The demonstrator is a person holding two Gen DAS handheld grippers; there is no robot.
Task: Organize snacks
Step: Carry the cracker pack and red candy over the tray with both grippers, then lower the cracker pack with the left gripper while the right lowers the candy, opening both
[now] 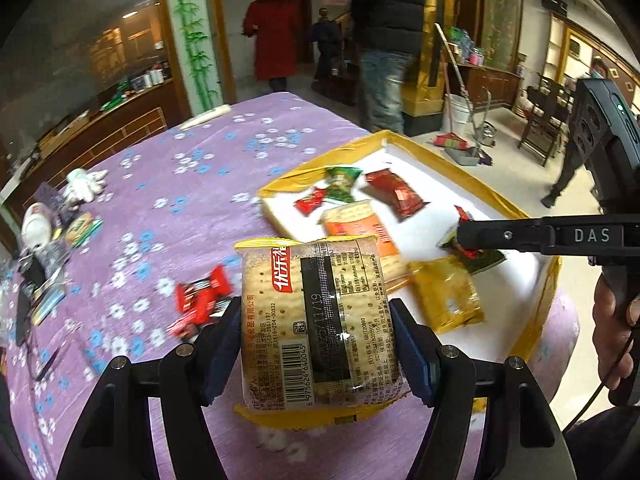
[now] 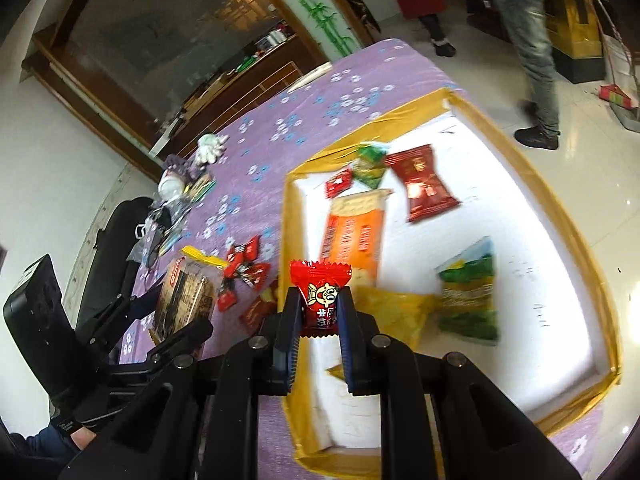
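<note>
Tray [image 2: 568, 236] yellow rim, bare white middle; left hand-held gripper [image 1: 316, 344] pinching clear cracker pack [image 1: 316, 320], right hand-held gripper [image 2: 320, 312] pinching red candy [image 2: 320, 300].

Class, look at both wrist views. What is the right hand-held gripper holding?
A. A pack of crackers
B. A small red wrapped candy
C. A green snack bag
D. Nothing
B: the right hand-held gripper is shut on a small red wrapped candy; the cracker pack sits in the left hand-held gripper.

Glossy pale tile floor [image 2: 580, 168], wood-framed glass partition [image 1: 80, 40], dark wooden chair [image 1: 544, 120], gold pillar [image 1: 428, 40]
</note>
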